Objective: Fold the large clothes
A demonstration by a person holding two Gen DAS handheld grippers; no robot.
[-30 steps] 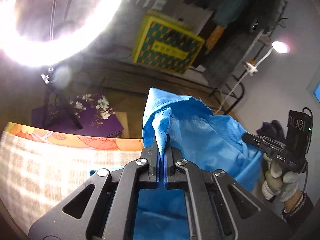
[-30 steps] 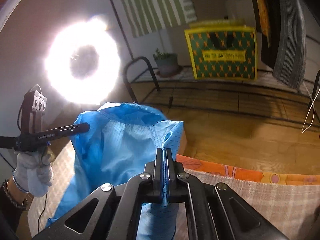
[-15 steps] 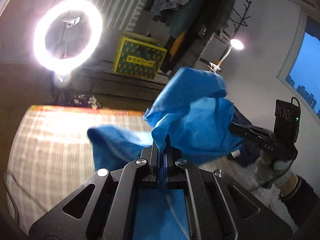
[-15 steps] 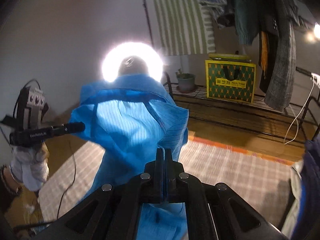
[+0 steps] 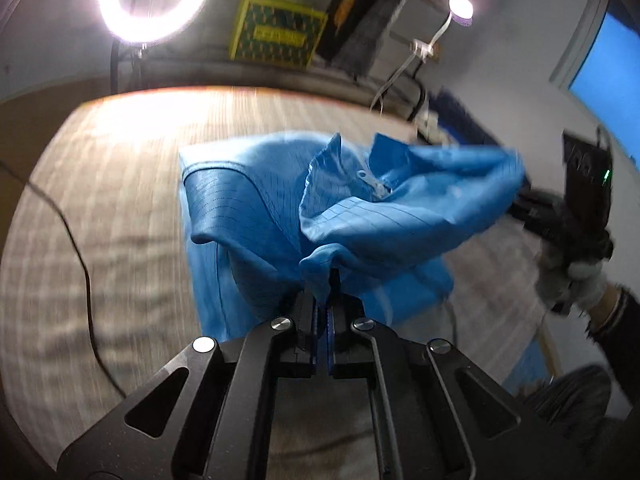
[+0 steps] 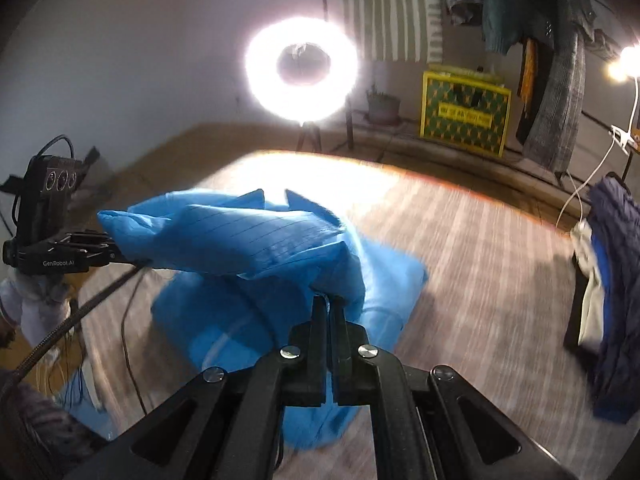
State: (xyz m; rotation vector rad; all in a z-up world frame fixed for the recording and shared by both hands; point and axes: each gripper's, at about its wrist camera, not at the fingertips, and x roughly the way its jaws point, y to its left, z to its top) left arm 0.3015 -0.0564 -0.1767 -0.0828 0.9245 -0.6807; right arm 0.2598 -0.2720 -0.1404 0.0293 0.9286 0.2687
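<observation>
- Left gripper (image 5: 328,280): we see its jaws closed on a pinch of the blue garment (image 5: 360,216), the fabric rising out from between the jaw tips.
- Right gripper (image 6: 329,304): its jaws are likewise closed on a fold of the same blue garment (image 6: 248,240), which bunches up just ahead of the tips.
- Blue garment: we find it stretched between the two grippers, partly lifted and partly lying on the plaid-covered surface (image 5: 100,208). Whether that surface is a bed or a table we cannot tell. A collar with a snap shows near the top of the bundle in the left wrist view; thin dark lines cross the cloth.
- Position: the garment sits near the middle of the plaid-covered surface (image 6: 480,264), well back from its far edge, which carries an orange border.
- Opposite views: the right gripper appears at the right of the left wrist view (image 5: 520,206), held by a gloved hand (image 5: 572,280); the left gripper appears at the left of the right wrist view (image 6: 116,256).
- Surroundings: a ring light (image 6: 302,68), a yellow patterned box (image 6: 464,114), hanging clothes (image 6: 556,80) and a black cable (image 5: 80,264) lying on the plaid cover. Both views are motion-blurred.
</observation>
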